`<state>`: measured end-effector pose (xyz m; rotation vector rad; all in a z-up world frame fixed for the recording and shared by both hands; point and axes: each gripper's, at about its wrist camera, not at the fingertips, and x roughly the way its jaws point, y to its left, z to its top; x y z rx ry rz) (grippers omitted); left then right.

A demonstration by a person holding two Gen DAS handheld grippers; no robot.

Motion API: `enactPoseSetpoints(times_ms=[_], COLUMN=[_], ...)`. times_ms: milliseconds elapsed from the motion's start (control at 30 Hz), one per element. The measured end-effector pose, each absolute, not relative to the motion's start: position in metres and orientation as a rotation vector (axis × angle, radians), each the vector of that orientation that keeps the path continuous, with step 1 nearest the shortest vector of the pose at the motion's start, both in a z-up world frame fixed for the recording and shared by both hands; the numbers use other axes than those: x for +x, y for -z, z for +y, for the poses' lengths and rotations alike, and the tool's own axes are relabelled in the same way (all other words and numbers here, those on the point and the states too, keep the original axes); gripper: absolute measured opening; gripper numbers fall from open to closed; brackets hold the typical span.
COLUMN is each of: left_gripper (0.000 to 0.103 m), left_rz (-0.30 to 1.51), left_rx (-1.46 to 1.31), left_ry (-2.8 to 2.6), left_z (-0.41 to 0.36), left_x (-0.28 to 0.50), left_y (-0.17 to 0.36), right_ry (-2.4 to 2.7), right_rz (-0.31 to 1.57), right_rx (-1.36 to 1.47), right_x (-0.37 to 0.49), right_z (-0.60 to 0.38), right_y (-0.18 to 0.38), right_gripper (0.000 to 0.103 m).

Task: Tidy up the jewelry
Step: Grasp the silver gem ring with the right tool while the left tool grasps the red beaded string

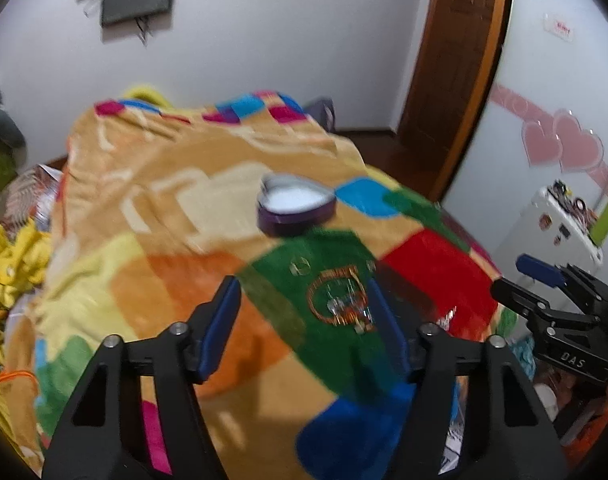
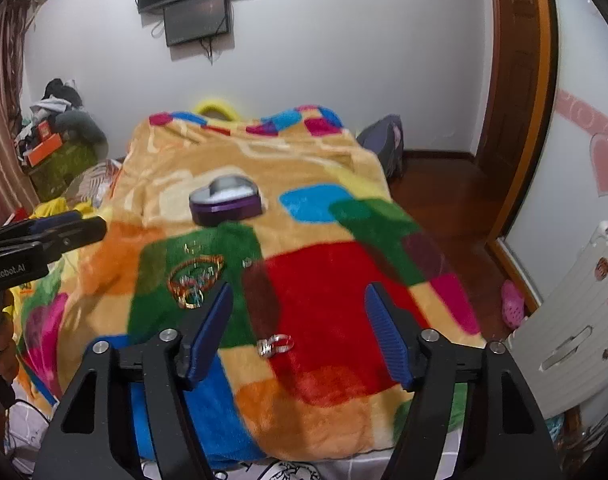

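1. My left gripper [image 1: 304, 312] hangs above the blanket [image 1: 176, 248] on the bed, its fingers [image 1: 220, 328] spread apart with nothing between them.
2. From the left wrist view, the tangle of bracelets [image 1: 340, 300] lies on a green patch at about 1 o'clock from that gripper, blurred, close beside the right-hand finger.
3. The purple heart-shaped box [image 1: 296, 206] sits open at 12 o'clock, beyond the tangle, its white lining showing.
4. My right gripper [image 2: 300, 320] also has its fingers [image 2: 386, 336] wide apart and empty.
5. A silver ring piece [image 2: 275, 345] lies between them on the red and yellow patches; the bracelets show at 10 o'clock.
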<state>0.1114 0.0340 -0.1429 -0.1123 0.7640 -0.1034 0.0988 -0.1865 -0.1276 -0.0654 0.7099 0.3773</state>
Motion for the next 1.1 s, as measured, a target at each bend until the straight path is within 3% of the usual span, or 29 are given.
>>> enactPoseSetpoints(times_ms=[167,500,767,933,1100], left_gripper=[0.043,0.026,0.012,0.006,0.006], left_rz=[0.876,0.972,0.986,0.965,0.933], left_rx=[-0.134,-0.133,-0.127,-0.146,-0.135], left_ry=[0.178,0.275,0.27,0.255,0.245], left_z=[0.02,-0.007,-0.009,-0.003,-0.002], left_x=[0.123,0.134,0.146,0.148,0.146], left_y=[0.171,0.197,0.207,0.204,0.197], right_ry=[-0.403,-0.467,-0.504,-0.506,-0.504], right_rz=[0.764,0.872,0.918,0.918,0.909], right_rx=[-0.054,-0.06,-0.047,-0.052,-0.056], right_x=[0.102,0.109,0.115,0.117,0.117], right_z=[-0.186,-0.184,-0.179,-0.178,-0.178], right_y=[0.145,0.173,0.188,0.191,0.189], right_gripper=[0.057,0.041,0.036,0.028,0.028])
